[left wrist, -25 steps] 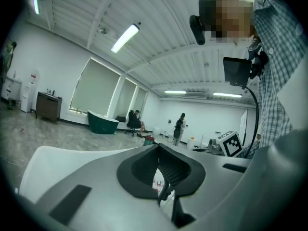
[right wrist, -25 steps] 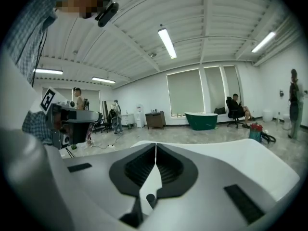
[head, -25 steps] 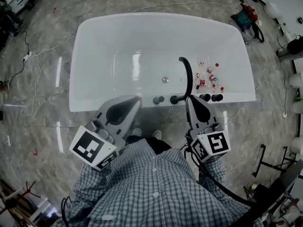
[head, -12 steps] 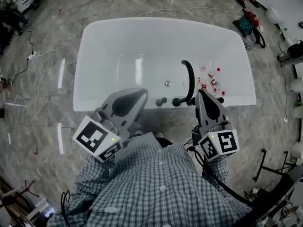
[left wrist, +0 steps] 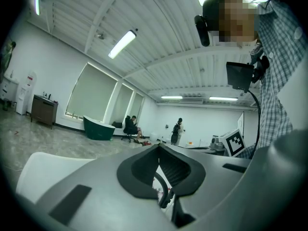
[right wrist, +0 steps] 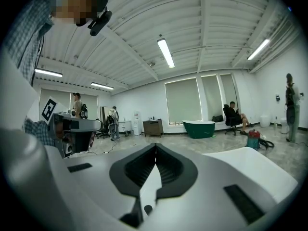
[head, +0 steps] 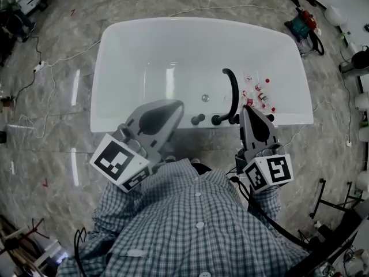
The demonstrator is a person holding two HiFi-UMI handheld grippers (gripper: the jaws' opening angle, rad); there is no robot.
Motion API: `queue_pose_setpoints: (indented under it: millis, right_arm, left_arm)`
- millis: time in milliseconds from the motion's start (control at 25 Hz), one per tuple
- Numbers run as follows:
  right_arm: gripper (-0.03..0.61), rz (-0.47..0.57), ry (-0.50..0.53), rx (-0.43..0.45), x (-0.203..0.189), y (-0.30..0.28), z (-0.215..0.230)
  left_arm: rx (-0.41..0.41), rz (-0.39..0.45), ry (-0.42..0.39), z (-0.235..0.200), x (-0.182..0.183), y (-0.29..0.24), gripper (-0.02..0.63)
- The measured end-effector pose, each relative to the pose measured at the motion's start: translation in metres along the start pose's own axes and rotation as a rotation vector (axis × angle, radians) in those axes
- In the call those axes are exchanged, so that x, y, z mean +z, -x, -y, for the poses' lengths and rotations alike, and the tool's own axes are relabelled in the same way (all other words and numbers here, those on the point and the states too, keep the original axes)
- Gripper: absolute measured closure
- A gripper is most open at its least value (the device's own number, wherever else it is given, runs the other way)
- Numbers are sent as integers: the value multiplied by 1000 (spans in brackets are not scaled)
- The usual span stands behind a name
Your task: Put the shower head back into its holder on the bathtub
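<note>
The white bathtub (head: 115, 45) lies in front of me in the head view. On its near rim stand black knobs (head: 198, 119) and a black curved fitting (head: 232, 91) that arches over the basin; I cannot tell whether it is the spout or the shower head. My left gripper (head: 176, 104) hovers over the near rim, left of the knobs, shut and empty. My right gripper (head: 244, 108) is also shut on nothing, just right of the curved fitting's base. The left gripper view (left wrist: 159, 146) shows the black fitting (left wrist: 166, 196) past the jaws. The right gripper (right wrist: 155, 146) points over the white rim at a knob (right wrist: 147, 209).
Several small bottles with red caps (head: 259, 96) lie inside the tub at the right, and the drain (head: 205, 97) sits mid-basin. Cables (head: 46, 79) run over the marble floor at the left. Bags and gear (head: 302, 22) stand far right. People are in the room's background.
My right gripper has risen a little beside the curved fitting. The left gripper has barely shifted. Both stay shut and empty.
</note>
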State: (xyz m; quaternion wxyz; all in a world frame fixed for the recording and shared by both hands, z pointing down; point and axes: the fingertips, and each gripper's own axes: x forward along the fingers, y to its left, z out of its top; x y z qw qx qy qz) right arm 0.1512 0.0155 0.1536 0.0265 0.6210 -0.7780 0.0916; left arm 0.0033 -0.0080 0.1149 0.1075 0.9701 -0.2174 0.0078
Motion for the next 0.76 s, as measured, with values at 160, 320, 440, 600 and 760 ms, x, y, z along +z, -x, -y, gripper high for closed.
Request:
queue_pose_setpoints:
  millis: [160,320,440,600,760]
  right_arm:
    - [560,0,0,5,0,1,1]
    - [560,2,1,9,2,2,0]
    - [560,-2,0,15,3,1,-1]
    - [560,-6,-2,22,1,-2,-4]
    - [560,-12,-6,25,-2,-4,-4]
  left_arm:
    - [9,3,4,2,-1,0,604]
    - [13,3,6,3,-2,3,604]
    - [18,3,8,3,0,4,604]
    - [19,2,2,1,0,5,604]
    - [18,3,-3,1,1,4,604]
